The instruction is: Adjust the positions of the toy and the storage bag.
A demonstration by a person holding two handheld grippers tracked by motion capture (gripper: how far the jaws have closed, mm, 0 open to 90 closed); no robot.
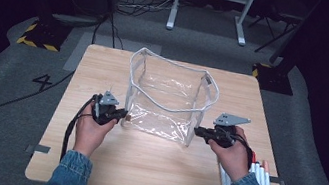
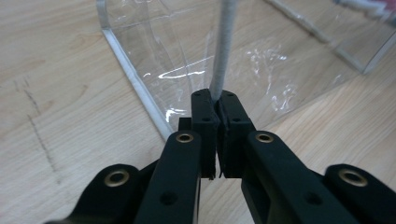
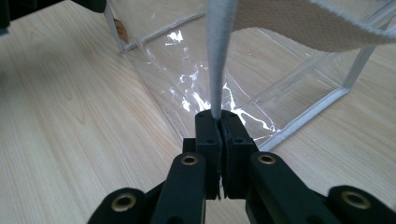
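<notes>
On the grey floor left of the table a large "4" is marked, with a black-and-yellow striped foot behind it; no other writing can be read.

The left gripper sits at the bag's left side. In the left gripper view its jaws are pressed together on the bag's white rim, which rises straight out from between the pads.

The bag is clear plastic with white edging. It stands open-topped in the middle of the wooden table, between the two grippers, and its walls sag inward.

The right gripper holds the bag's right side. In the right gripper view its jaws are likewise clamped on the white rim.

Just right of the right hand, near the table's right edge, lies a bunch of markers, partly hidden by the wrist and denim sleeve. Beyond the table stands a white frame, with cables on the floor.
</notes>
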